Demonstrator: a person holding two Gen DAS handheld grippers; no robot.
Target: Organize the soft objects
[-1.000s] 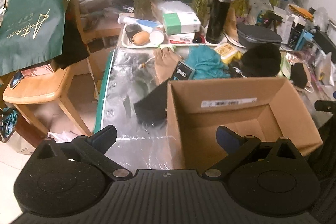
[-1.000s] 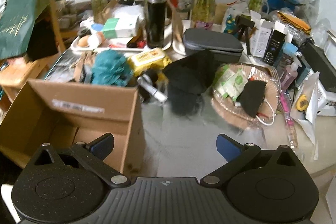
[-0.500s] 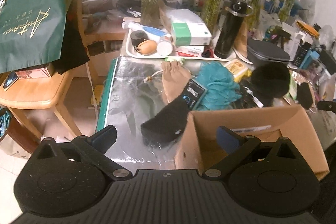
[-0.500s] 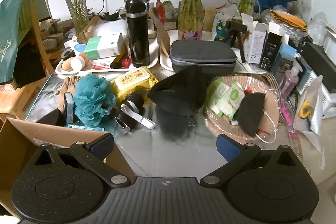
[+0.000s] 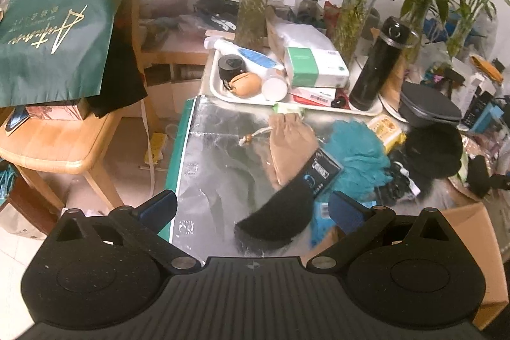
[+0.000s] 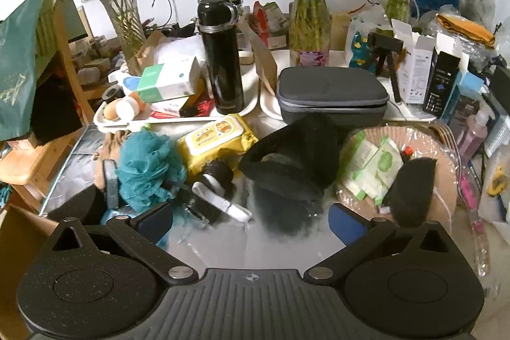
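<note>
Just beyond left hand-held gripper (image 5: 251, 207), black sock (image 5: 275, 222).

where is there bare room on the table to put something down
Two bare patches of silver table cover: one on the near left, bordered by its green edge, the tan pouch and the black sock; one in front of the black hat, between the white strap and the wicker tray. The back of the table is crowded.

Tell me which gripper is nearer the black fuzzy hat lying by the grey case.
Right. The right gripper is open just short of the black hat, which lies straight ahead. From the left gripper, the hat sits far to its right.
</note>
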